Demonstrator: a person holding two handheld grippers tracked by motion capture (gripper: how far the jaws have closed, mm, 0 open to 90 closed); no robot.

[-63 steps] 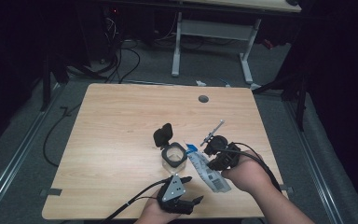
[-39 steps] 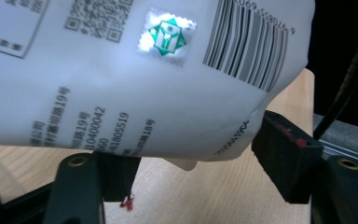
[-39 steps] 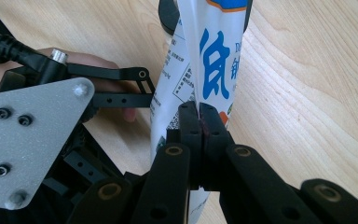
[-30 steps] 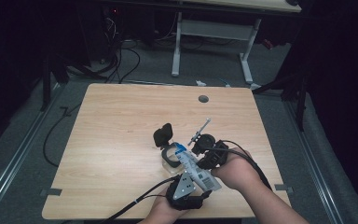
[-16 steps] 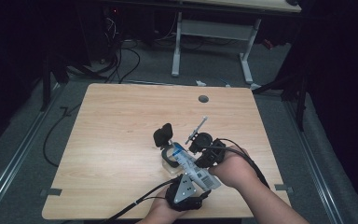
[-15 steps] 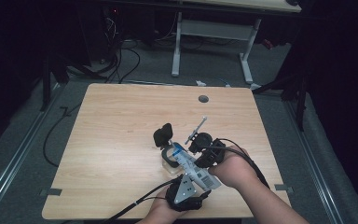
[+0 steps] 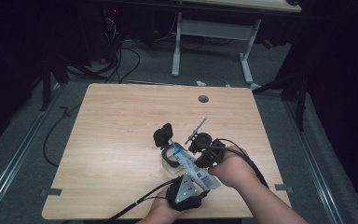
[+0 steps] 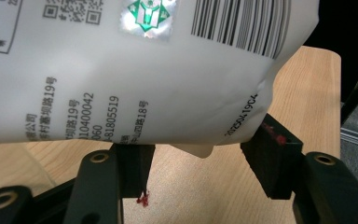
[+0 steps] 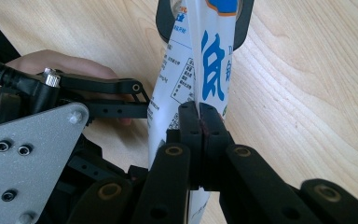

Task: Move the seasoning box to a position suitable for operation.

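From above, your two hands come in at the near edge of the wooden table [image 7: 121, 130]. Your right tongs [image 7: 200, 151] are turned inward toward the middle, and a white pouch [image 7: 193, 168] with blue print runs slantwise from them down to your left tongs [image 7: 191, 186], whose grey plate faces the camera. The upper end of the pouch sits at the mouth of a small container [image 7: 170, 158] with a dark hinged lid standing open behind it. A thin metal rod [image 7: 196, 129] lies on the table just beyond your right tongs. A round hole [image 7: 203, 99] shows in the far part of the table.

In the left gripper view, the pouch [image 8: 135, 70] hangs across the frame, with a barcode, printed text and a green sticker on it. Its lower edge dips between the two black jaws of your left tongs [image 8: 198, 163]. The jaws stand apart and have just been drawing closer; the left jaw lies right against the pouch and the right one just beside its corner, but no squeeze shows.

In the right gripper view, your right tongs [image 9: 199, 119] are pressed together, clamped on the edge of the pouch [image 9: 191, 65], which runs up to the dark rim of the container [image 9: 244, 23]. Your left tongs [image 9: 135, 100] reach in from the left, touching the side of the pouch.
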